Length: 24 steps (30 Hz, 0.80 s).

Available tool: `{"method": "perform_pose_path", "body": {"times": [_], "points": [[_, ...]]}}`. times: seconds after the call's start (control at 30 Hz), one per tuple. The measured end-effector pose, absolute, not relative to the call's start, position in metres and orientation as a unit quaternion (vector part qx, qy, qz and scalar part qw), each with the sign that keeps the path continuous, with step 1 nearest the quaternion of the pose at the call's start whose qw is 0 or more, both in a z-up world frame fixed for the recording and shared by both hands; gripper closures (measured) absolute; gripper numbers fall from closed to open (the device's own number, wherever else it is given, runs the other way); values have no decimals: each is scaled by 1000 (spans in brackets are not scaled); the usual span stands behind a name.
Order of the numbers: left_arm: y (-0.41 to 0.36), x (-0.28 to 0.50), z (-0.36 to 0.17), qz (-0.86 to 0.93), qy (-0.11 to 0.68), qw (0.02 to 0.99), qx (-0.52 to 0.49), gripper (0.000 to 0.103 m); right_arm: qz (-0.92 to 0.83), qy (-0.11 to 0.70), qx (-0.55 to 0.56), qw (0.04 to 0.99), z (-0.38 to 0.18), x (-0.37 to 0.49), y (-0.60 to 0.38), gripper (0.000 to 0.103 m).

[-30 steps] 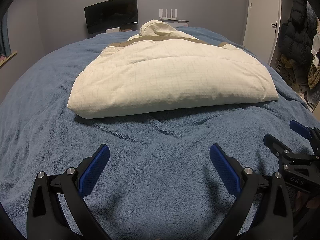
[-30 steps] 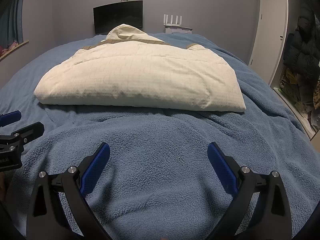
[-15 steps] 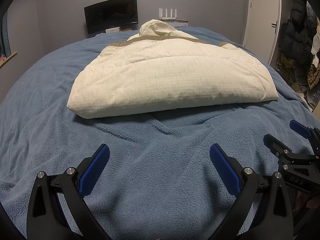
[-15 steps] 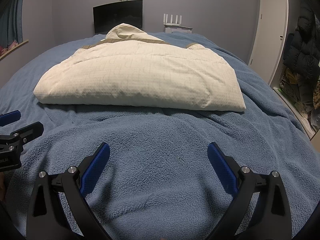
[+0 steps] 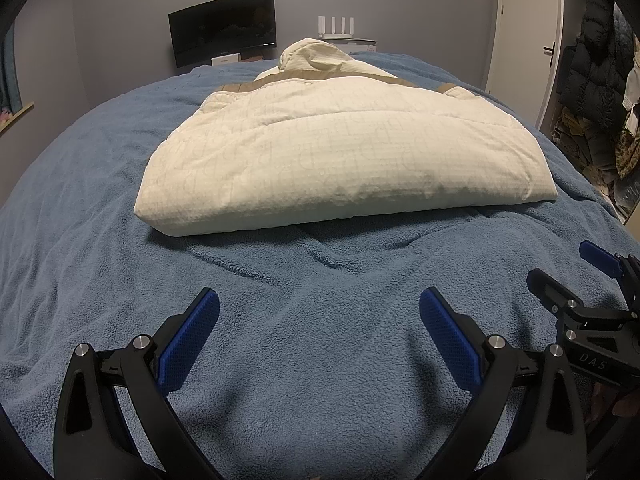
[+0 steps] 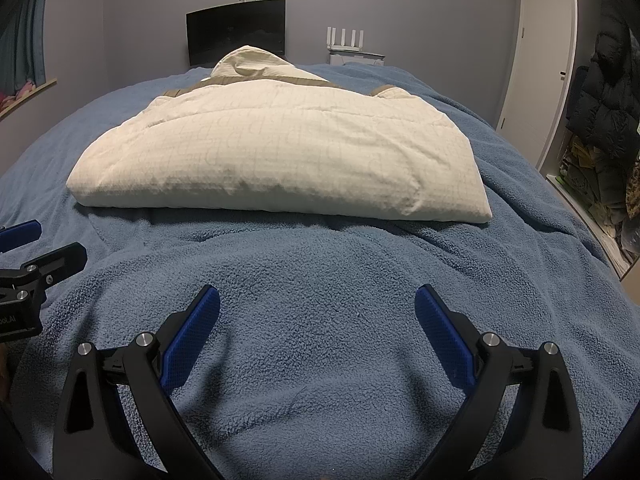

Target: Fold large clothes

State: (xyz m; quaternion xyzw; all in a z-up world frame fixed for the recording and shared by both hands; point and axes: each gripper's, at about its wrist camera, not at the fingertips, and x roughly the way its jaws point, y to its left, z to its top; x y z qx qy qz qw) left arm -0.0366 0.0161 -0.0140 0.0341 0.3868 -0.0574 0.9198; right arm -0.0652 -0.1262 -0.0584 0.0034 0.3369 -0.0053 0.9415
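A cream padded jacket (image 5: 344,156) (image 6: 280,156) lies folded into a thick rectangle on the blue fleece bed cover (image 5: 320,300) (image 6: 320,280), hood pointing to the far wall. My left gripper (image 5: 319,320) hovers open over bare blanket, well short of the jacket's near edge. My right gripper (image 6: 317,316) is likewise open over the blanket with nothing between its blue pads. Each gripper shows at the other view's edge: the right gripper (image 5: 560,284) at the right of the left wrist view, the left gripper (image 6: 44,248) at the left of the right wrist view.
A dark monitor (image 5: 222,28) and a white router (image 5: 336,28) stand against the far wall. A white door (image 5: 524,40) and hanging dark coats (image 5: 600,60) are to the right, with piled clothes below. A window ledge (image 6: 28,96) is at the left.
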Motion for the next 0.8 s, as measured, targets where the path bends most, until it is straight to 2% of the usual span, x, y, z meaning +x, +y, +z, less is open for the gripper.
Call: {"method": "perform_pose_path", "body": {"times": [0.8], "points": [[17,-37,-14,-57,387,920,33,7,-6,341,2,940,-62,-66,-126,9]]}}
